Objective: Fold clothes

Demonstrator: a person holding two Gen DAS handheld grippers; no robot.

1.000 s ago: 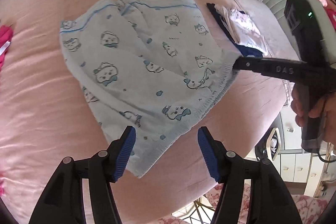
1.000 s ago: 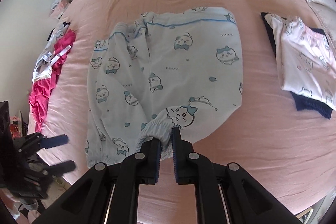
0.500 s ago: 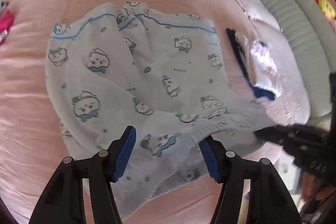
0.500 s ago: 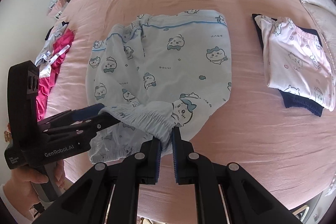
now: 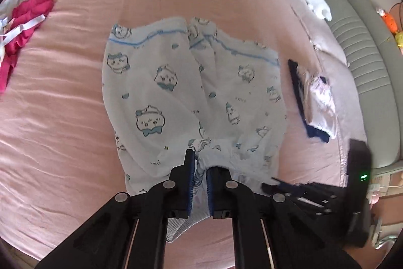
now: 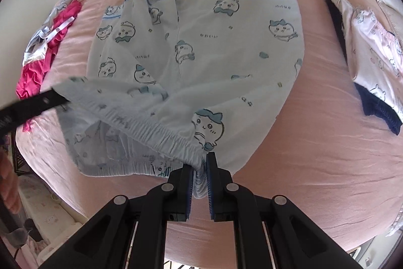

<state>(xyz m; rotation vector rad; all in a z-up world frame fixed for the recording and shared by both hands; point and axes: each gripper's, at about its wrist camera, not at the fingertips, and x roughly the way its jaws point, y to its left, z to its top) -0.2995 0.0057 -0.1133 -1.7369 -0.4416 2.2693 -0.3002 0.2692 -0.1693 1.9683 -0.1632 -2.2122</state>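
Pale blue shorts (image 5: 176,82) (image 6: 206,47) printed with cartoon animals lie spread on the pink bed (image 5: 63,97) (image 6: 327,148). My left gripper (image 5: 200,163) is shut on the elastic waistband at its near edge. In the right wrist view my right gripper (image 6: 200,165) is shut on the other end of that waistband (image 6: 151,127), which is lifted off the bed and stretched between the two grippers. The left gripper shows as a black bar (image 6: 32,105) at the far left, and the right gripper (image 5: 302,189) shows at the lower right of the left wrist view.
A folded stack, pale pink printed cloth on navy (image 5: 314,105) (image 6: 370,59), lies to the right of the shorts. A heap of magenta and white clothes (image 5: 22,27) (image 6: 47,42) sits at the left. A grey padded headboard (image 5: 365,47) borders the bed's right side.
My left gripper moved in over the shorts' near edge and shut on the waistband. The waistband has risen off the bed, pulled taut between both grippers.
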